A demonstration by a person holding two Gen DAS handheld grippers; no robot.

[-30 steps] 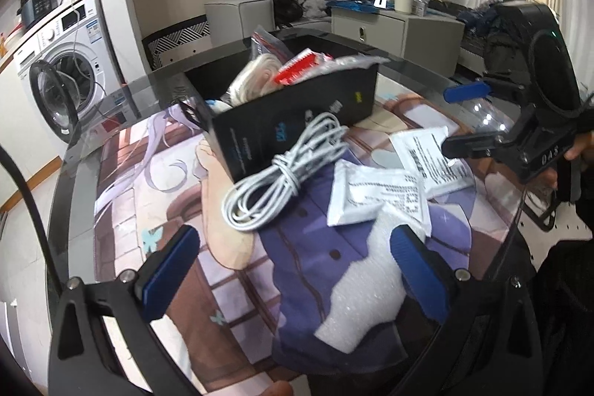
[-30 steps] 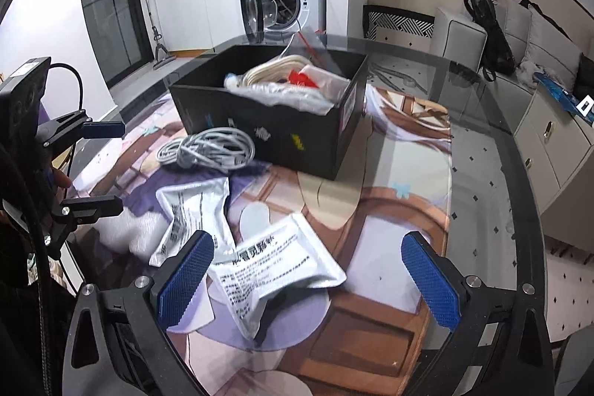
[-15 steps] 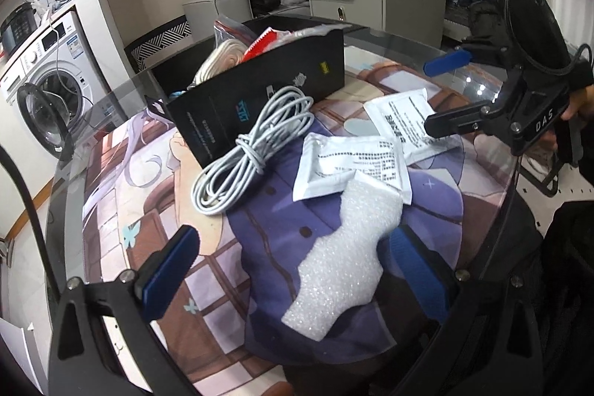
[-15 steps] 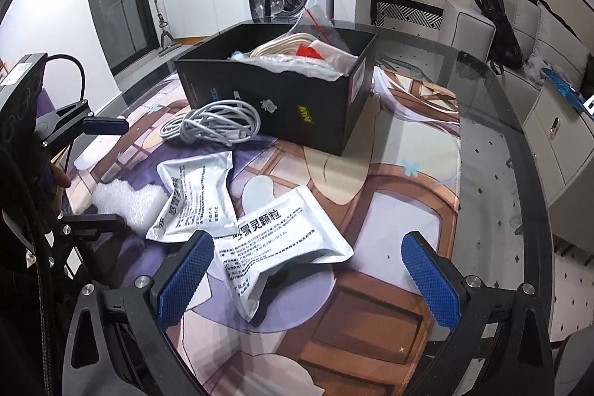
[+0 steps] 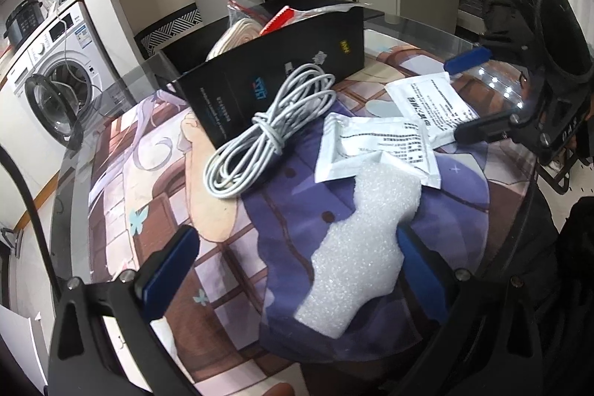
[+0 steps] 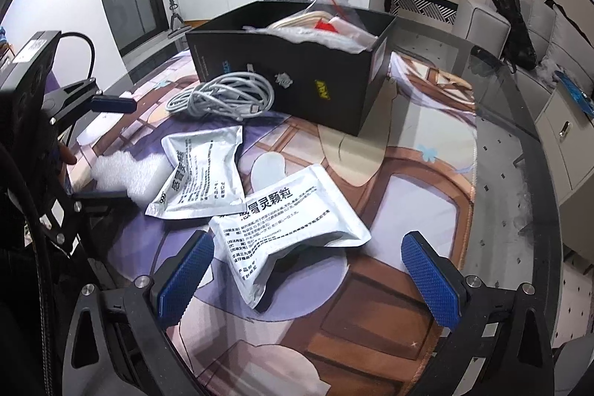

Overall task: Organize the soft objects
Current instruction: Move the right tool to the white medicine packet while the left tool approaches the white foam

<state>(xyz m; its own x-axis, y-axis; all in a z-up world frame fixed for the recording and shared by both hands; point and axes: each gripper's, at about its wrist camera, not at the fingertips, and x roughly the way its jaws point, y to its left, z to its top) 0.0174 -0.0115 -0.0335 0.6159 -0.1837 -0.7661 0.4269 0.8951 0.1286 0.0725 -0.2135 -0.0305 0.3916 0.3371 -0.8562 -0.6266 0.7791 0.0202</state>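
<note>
- Nearest the lens in the left wrist view, the left gripper (image 5: 297, 262) is hovering with its jaws spread wide and holding nothing; the white foam piece (image 5: 356, 255) is lying between its fingers, lower centre of the frame.
- In the right wrist view the right gripper (image 6: 308, 281) is likewise gaping wide and empty, with the near sachet (image 6: 286, 229) lying between its fingers at lower centre.
- A second sachet (image 6: 204, 169) is resting just left of centre, its edge overlapping the foam piece.
- Beyond it, the coiled grey cable (image 6: 226, 97) is sitting against the front wall of the black box (image 6: 297, 80), above centre of the frame.
- The box is already holding some items: a cream coil, something red, and clear plastic wrap, though I cannot tell them apart fully.
- By my judgement the sorting is partly done: four loose things are still waiting on the printed mat (image 6: 389, 284).
</note>
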